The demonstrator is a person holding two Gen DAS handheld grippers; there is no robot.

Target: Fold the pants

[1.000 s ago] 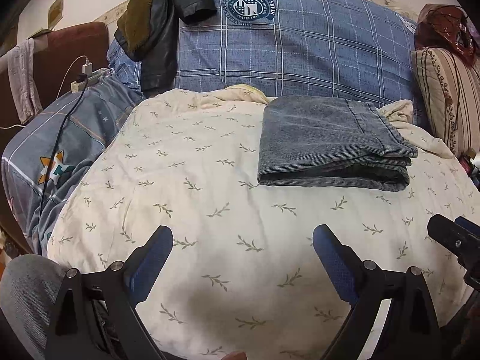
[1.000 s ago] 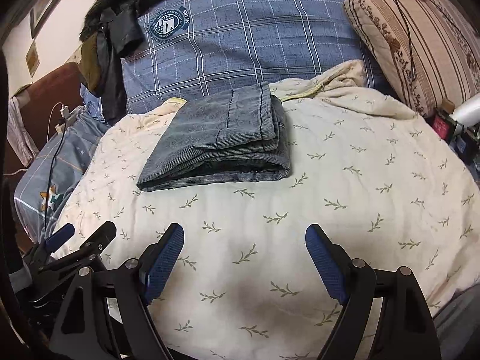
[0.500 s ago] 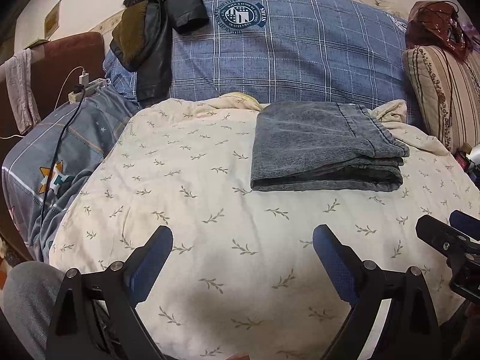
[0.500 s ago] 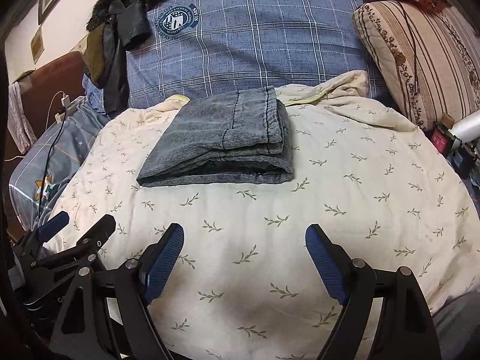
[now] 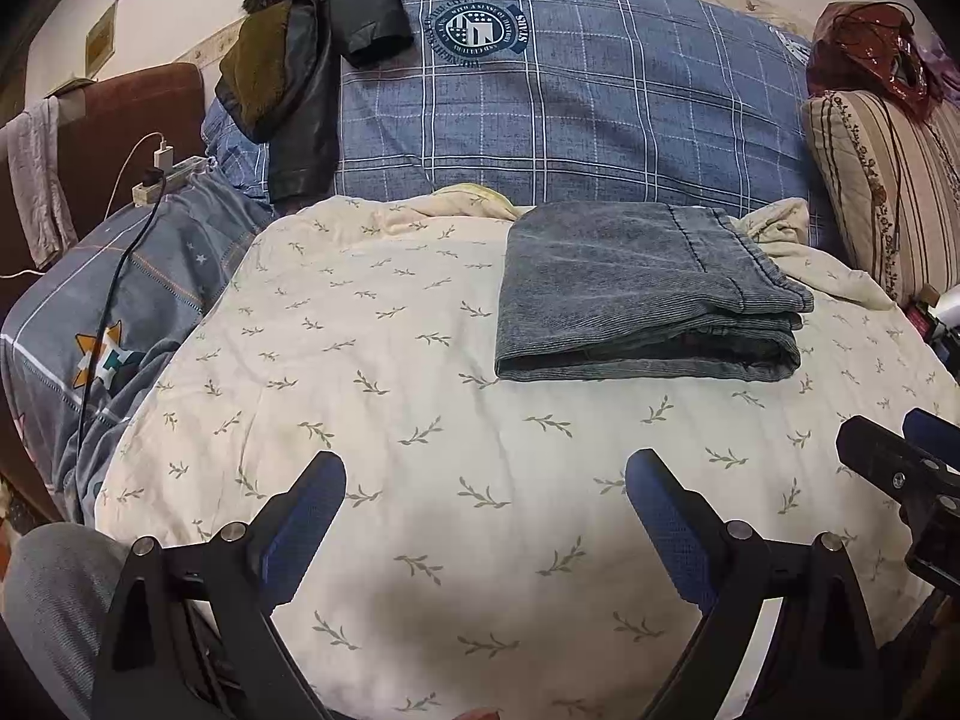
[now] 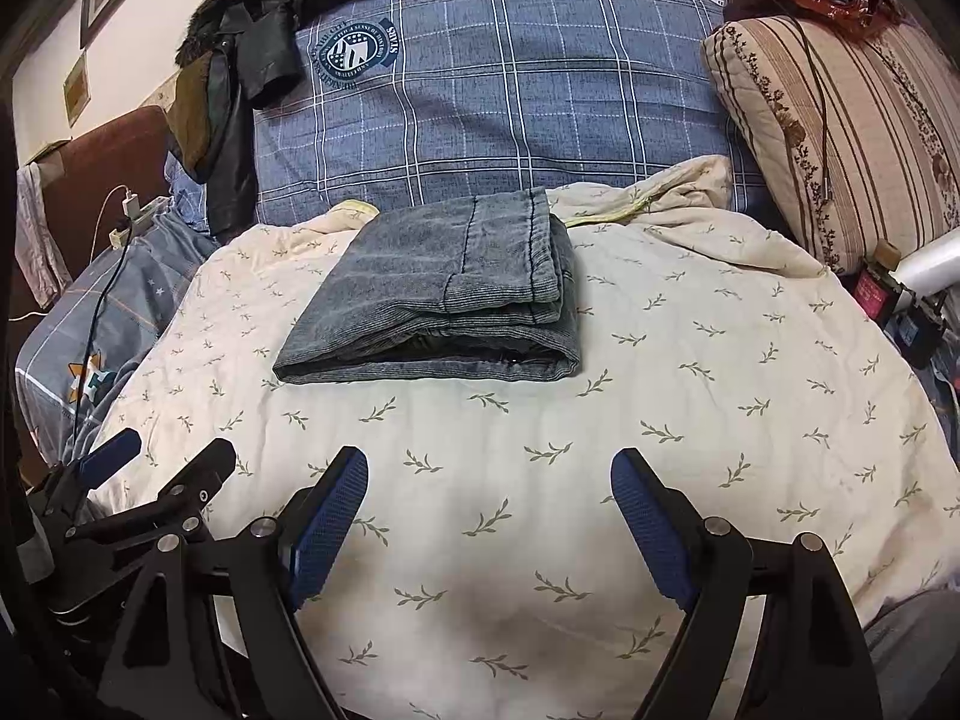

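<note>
Both grippers have drawn back toward the person since a second ago, so the folded pants now sit a little farther off and more centred in each view, while the bundle itself has not shifted.

Nearest, the left gripper (image 5: 485, 501) hangs low over the cream quilt with a green leaf-sprig print (image 5: 420, 420), its blue-padded jaws spread wide and holding nothing. The right gripper (image 6: 489, 495) matches it, jaws spread and empty, just above the same quilt. Each shows at the edge of the other's view, so the two hang side by side, near one another. Standing apart from the cloth with nothing pinched suggests the folding is finished and the hands are retreating so as not to disturb it.

Beyond them, in the middle of the quilt, lie the grey-blue denim pants folded into a flat rectangle (image 6: 444, 294). The stacked folded edges face the person and the stitched hem lies on top toward the right. The bundle rests flat and tidy, well apart from both grippers.

Farther back, a large blue plaid cushion with a round crest (image 5: 570, 102) props against the wall, with a dark leather jacket with a fur collar (image 5: 288, 78) draped over its left corner. A beige striped pillow (image 6: 840, 132) leans at the right. At the far left, a white power strip with a black cable (image 5: 162, 177) lies on blue bedding.
</note>
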